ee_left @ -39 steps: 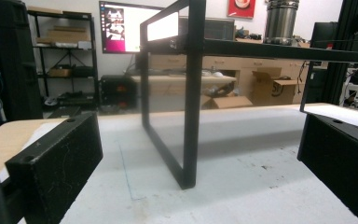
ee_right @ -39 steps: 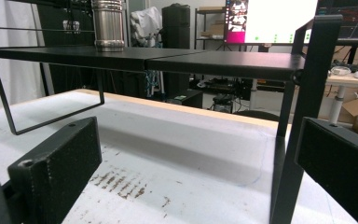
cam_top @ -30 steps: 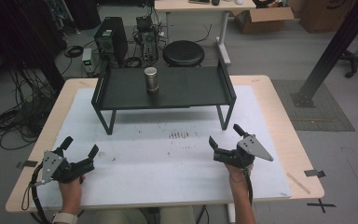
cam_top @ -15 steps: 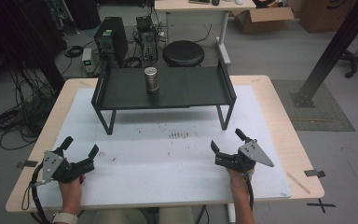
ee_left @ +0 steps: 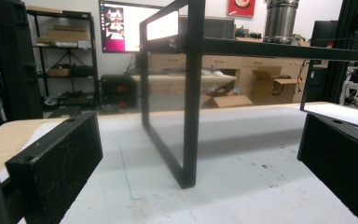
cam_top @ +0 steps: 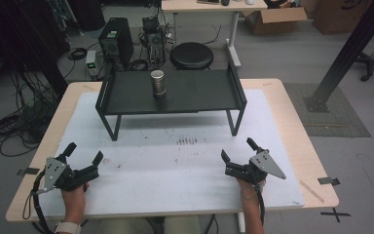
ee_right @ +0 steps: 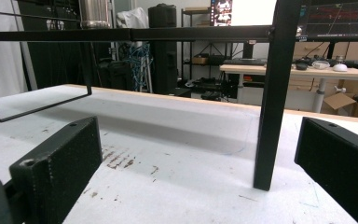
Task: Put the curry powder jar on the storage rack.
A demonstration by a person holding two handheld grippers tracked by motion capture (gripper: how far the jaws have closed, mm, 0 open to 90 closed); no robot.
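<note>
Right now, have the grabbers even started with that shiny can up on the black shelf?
Nothing looks done yet. The metal can stands upright on the black shelf, untouched. In hand: nothing. The left gripper and right gripper sit low on the white mat near the table's front edge, fingers apart and empty, pointing toward the shelf. Left to do, probably: reach up to the can and grasp it.

Two black jaws stand wide apart, low over the white mat [ee_left: 242,177]. Between them the rack's leg [ee_left: 191,102] rests on the mat. A steel can [ee_left: 279,21] stands on the rack's shelf [ee_left: 284,49].
</note>
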